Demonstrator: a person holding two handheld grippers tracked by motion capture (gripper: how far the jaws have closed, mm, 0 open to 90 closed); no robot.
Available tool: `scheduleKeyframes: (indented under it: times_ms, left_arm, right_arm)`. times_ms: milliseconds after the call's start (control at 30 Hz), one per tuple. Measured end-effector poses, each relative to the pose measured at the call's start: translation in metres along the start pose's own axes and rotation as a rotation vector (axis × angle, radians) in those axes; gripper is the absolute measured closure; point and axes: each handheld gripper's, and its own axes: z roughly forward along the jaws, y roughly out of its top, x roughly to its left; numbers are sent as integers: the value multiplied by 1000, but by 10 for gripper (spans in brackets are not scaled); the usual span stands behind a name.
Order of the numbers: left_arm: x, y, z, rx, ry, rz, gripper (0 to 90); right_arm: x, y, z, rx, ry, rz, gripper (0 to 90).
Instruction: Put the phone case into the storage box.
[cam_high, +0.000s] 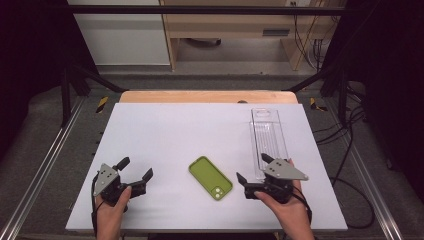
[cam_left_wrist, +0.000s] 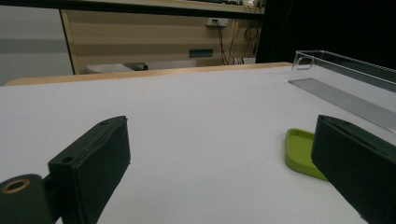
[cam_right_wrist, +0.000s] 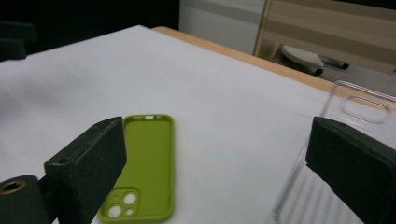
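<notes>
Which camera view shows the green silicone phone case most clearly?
The high view: the green silicone phone case lies whole and unblocked on the white table. The right gripper view shows its hollow inside and camera holes, partly behind a jaw. The left gripper view shows one corner.

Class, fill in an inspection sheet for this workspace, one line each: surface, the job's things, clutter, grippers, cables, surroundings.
Surface: white table top, flat, with a wooden edge at the far side.
Job's things: green phone case lying open side up between the two grippers; clear plastic package at the right, running away from the person.
Clutter: nothing seen.
Grippers: left gripper open, holding nothing; right gripper open, holding nothing, beside the package's near end.
Cables: black cables on the floor to the right of the table.
Surroundings: wooden furniture behind the table, dark curtains at both sides.
</notes>
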Motion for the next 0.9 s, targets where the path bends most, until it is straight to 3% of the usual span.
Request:
scheduleKeyframes:
  times_ms: [33, 133, 167, 233, 300, 400, 433, 667, 900]
  left_arm:
    - [1, 0, 0, -3, 0, -7, 41]
    - [1, 0, 0, -2, -4, -11, 41]
    - [1, -1, 0, -4, -8, -12, 41]
    - [1, -1, 1, -1, -12, -5, 40]
    - [1, -1, 0, 1, -12, 0, 39]
    - [3, 0, -1, -11, -13, -18, 39]
    - [4, 0, -1, -9, -14, -14, 39]
    - [2, 0, 0, -7, -20, -7, 39]
    - [0, 0, 1, -3, -29, 13, 39]
  right_arm:
    - [9, 4, 7, 20, 28, -10, 55]
    - [16, 7, 13, 42, 54, -18, 53]
    - [23, 7, 20, 76, 79, -32, 52]
    - [25, 6, 22, 88, 86, -35, 51]
    - [32, 1, 31, 136, 109, -42, 52]
    - [36, -5, 35, 162, 126, -43, 53]
    - [39, -12, 41, 197, 143, -47, 53]
    - [43, -27, 54, 258, 152, -57, 55]
    - [41, -43, 70, 315, 158, -34, 60]
